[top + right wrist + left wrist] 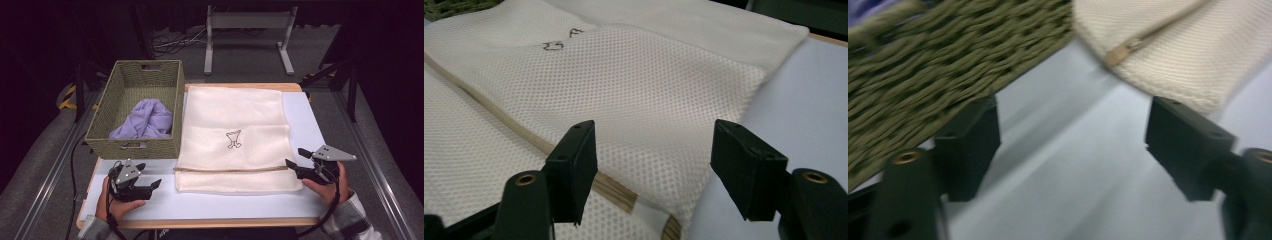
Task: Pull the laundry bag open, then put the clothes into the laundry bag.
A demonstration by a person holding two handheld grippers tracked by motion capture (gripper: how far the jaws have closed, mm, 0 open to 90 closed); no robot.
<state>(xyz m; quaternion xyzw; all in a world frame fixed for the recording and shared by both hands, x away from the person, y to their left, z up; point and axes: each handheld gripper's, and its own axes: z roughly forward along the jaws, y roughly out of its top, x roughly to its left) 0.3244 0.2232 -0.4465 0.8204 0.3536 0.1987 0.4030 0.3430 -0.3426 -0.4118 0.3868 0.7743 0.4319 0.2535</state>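
A cream mesh cloth (232, 135) with a small dark embroidered figure lies flat on the white table (310, 120), its near part folded along a tan band. My left gripper (149, 176) rests open on the table left of the cloth's near left corner (1193, 55), beside the basket. My right gripper (297, 157) stands open at the cloth's near right corner (664, 125), its jaws pointing left over the tan band (614, 192). Nothing sits between either pair of jaws.
A green woven basket (134, 142) stands at the table's left, holding a crumpled lilac cloth (147, 120); its wall (933, 65) is close to my left gripper. A grey metal stand (247, 30) is on the floor beyond the table.
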